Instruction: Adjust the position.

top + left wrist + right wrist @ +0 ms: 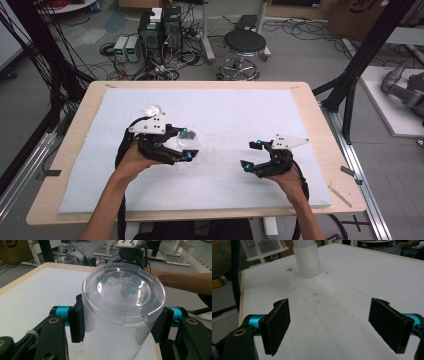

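Note:
My left gripper (pixel 188 144) is shut on a clear plastic cup (pixel 185 142), held just above the white foam mat (pixel 225 110). In the left gripper view the cup (pixel 123 292) sits between the two pads (pixel 76 320) with its embossed base facing the camera. A stack of clear cups (pixel 152 110) stands upside down on the mat behind the left hand. My right gripper (pixel 251 155) hovers open over the mat's right half, nothing between its jaws. The right gripper (pixel 337 322) view looks across the stained mat at the stack (pixel 307 261) and the held cup (pixel 263 248).
The mat covers a wooden table (pixel 320 130). Beyond its far edge stand a black stool (pixel 244 42), computer boxes (pixel 160 30) and tangled cables. A black frame post (pixel 350 95) rises by the right edge. Faint stains mark the mat's middle (pixel 315 293).

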Action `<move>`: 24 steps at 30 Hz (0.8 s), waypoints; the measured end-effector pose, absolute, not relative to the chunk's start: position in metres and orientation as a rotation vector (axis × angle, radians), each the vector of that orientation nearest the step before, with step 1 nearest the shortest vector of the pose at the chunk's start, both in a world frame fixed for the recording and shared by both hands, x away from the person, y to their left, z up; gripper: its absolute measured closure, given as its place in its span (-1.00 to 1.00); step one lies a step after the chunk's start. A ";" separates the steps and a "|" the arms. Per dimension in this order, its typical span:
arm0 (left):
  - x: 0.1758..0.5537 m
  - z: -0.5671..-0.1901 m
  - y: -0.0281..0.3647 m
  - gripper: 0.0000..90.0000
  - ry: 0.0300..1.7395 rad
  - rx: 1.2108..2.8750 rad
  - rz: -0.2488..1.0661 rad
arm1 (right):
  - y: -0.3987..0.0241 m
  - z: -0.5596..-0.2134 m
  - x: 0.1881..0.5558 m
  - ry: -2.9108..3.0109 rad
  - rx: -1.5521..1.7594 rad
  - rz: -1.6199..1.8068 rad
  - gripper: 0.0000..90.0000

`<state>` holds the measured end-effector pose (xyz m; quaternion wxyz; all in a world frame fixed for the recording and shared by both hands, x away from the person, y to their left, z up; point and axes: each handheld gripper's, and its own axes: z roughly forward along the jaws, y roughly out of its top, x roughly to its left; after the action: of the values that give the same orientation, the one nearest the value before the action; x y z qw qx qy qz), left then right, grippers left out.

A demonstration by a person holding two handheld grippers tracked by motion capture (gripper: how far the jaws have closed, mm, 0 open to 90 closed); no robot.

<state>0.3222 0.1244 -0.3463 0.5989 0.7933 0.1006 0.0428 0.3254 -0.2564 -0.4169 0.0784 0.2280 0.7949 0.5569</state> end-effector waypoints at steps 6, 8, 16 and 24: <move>0.321 -0.346 0.121 -0.10 0.226 1.849 0.094 | -0.244 -0.402 0.323 2.411 0.586 1.720 -0.62; 0.320 -0.346 0.119 -0.10 0.228 1.844 0.092 | -0.238 -0.397 0.321 2.421 0.553 1.731 -0.62; 0.318 -0.344 0.113 -0.10 0.213 1.842 0.075 | -0.212 -0.384 0.319 2.477 0.426 1.779 -0.70; 0.318 -0.345 0.109 -0.10 0.196 1.826 0.040 | -0.193 -0.379 0.320 2.516 0.332 1.819 -0.70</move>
<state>0.3176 0.1093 -0.3450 0.6072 0.7899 0.0846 0.0175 0.3196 -0.1927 -0.3793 0.0099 0.1064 0.8058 0.5825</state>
